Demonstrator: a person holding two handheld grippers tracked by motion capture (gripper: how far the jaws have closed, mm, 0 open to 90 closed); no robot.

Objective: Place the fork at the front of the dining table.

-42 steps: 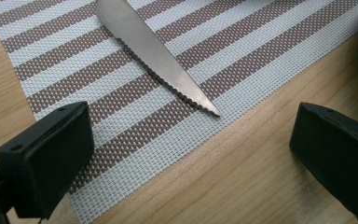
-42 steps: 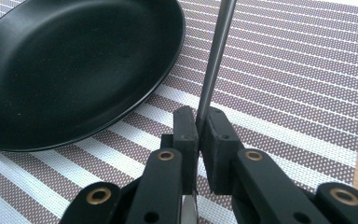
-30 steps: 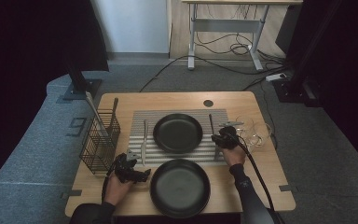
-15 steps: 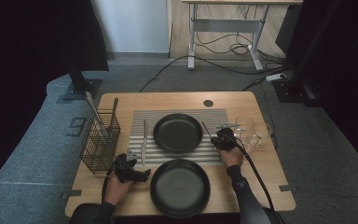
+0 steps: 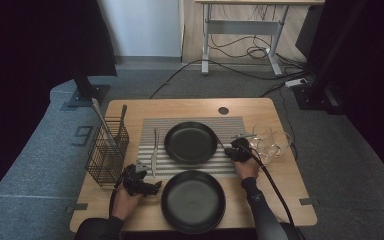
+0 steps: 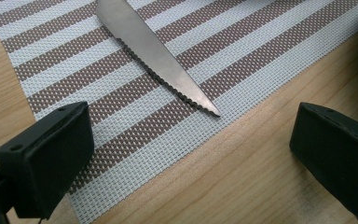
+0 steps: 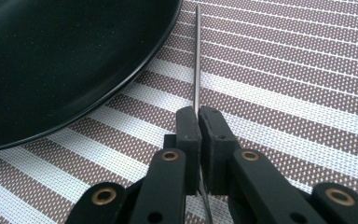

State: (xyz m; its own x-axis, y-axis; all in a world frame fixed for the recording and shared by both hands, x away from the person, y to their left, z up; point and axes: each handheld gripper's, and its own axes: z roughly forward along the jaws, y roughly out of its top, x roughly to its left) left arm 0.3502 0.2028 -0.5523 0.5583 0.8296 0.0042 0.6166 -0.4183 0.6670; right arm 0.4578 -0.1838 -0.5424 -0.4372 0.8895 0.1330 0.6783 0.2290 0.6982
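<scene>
Near the desk's front-left corner the left gripper (image 5: pixel 147 186) rests with jaws spread wide over the striped mat's (image 6: pixel 270 51) edge beside the knife (image 6: pixel 156 63), while toward the right edge the right gripper (image 7: pixel 198 119) pinches a thin metal utensil (image 7: pixel 197 60) upright beside the black plate (image 7: pixel 60 56).

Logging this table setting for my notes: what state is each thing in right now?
Right claw: shut on thin metal utensil, edge-up over the striped placemat.
Left claw: open, holding nothing.
Serrated steel knife: flat on placemat.
Far round black plate: empty, on placemat.
Near round black plate: empty.
Black wire basket: upright, holding utensils.
</scene>
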